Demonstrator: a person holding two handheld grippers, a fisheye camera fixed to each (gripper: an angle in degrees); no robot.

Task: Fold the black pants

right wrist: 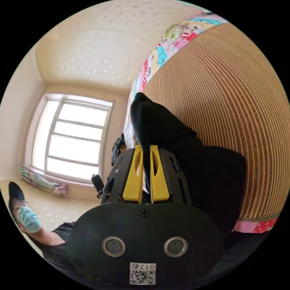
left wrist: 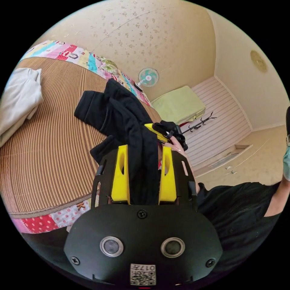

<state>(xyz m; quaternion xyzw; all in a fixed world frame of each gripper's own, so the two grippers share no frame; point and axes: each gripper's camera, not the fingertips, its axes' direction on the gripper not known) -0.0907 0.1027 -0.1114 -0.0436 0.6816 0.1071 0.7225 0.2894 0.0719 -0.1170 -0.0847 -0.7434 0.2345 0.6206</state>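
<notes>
The black pants (left wrist: 114, 111) lie bunched on the striped brown mat (left wrist: 45, 145) of a bed, one end lifted toward me. A thick bunch of that fabric fills the gap between the yellow jaws of my left gripper (left wrist: 145, 148), which is shut on it. Just beyond, my right gripper (left wrist: 161, 133) shows in the left gripper view, held in a hand, pinching the same raised part. In the right gripper view my right gripper (right wrist: 146, 148) has its jaws nearly together on a thin fold of the pants (right wrist: 187, 163), which drape down over the mat (right wrist: 229, 99).
A folded white cloth (left wrist: 18, 96) lies at the mat's far side. A patchwork quilt (left wrist: 75, 56) borders the mat. A fan (left wrist: 148, 77), a green-covered piece (left wrist: 178, 104) and a coat rack (left wrist: 199, 124) stand by the wall. A person in black (left wrist: 238, 205) is close by. A window (right wrist: 72, 142) is behind.
</notes>
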